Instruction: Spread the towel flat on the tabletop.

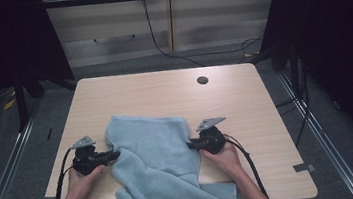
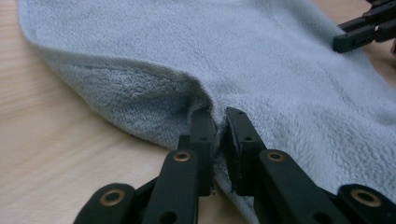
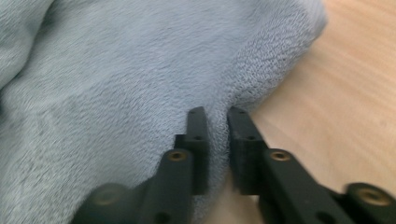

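Here, I had the left gripper point(image 2: 219, 122) pinching the towel's point(image 1: 158, 152) left edge and the right gripper point(image 3: 218, 122) clamped on its right edge; the towel lay between them on the table point(image 1: 163, 88), its length running toward me.
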Action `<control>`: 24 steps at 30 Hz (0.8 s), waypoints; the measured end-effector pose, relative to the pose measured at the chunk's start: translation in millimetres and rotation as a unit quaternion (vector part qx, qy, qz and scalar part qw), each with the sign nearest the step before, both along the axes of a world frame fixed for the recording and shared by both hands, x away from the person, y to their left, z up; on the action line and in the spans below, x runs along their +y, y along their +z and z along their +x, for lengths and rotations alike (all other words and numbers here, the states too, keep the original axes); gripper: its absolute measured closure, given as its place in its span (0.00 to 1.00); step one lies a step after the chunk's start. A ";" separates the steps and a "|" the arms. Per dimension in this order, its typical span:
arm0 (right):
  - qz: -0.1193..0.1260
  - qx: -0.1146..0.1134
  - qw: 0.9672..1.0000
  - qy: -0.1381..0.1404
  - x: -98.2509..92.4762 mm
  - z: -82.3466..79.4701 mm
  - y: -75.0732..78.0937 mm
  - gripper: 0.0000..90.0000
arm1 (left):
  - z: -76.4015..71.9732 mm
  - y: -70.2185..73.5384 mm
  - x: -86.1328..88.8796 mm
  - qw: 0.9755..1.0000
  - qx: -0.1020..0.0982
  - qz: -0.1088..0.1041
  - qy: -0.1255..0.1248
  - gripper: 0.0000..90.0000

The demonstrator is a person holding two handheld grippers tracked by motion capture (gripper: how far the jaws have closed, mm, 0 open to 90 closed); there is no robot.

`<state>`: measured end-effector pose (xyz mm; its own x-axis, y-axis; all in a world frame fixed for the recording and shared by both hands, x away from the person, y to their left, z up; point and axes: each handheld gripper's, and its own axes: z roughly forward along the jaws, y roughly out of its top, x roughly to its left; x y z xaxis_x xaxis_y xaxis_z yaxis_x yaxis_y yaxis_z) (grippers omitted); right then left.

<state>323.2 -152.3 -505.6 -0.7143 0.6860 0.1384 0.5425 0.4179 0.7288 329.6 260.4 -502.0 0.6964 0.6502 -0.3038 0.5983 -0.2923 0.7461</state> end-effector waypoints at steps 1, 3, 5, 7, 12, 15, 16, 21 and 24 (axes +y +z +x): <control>0.002 -0.003 1.000 0.004 -3.7 -5.8 1.2 0.94 | -3.6 0.7 -1.4 1.000 0.001 0.004 -0.009 0.92; 0.010 -0.005 1.000 0.004 -13.4 -20.8 7.1 0.94 | -13.9 3.2 -2.1 1.000 0.005 -0.005 -0.021 0.93; 0.023 -0.011 1.000 0.008 -24.7 -38.5 17.0 0.95 | -27.3 8.1 -1.0 0.999 0.010 -0.008 -0.036 0.94; 0.027 -0.016 0.999 0.011 -35.4 -60.0 27.8 0.95 | -45.7 12.5 -1.1 0.998 0.008 -0.015 -0.061 0.95; 0.017 -0.018 1.000 0.008 -60.0 -121.8 36.4 0.94 | -93.5 16.1 -0.4 0.994 0.015 -0.017 -0.106 0.95; -0.012 -0.024 1.000 -0.005 -61.8 -131.4 32.9 0.93 | -108.9 17.6 3.2 0.993 0.019 -0.023 -0.113 0.95; -0.017 -0.025 1.000 -0.009 -62.8 -132.7 30.8 0.91 | -111.2 17.7 4.6 0.993 0.022 -0.023 -0.116 0.94; 0.023 -0.026 0.999 -0.019 -66.3 -116.7 31.3 0.71 | -97.7 21.1 11.7 0.994 0.017 -0.040 -0.097 0.76; 0.039 -0.041 0.998 -0.027 -69.3 -107.9 37.5 0.73 | -81.0 32.5 15.8 0.995 -0.004 -0.054 -0.086 0.75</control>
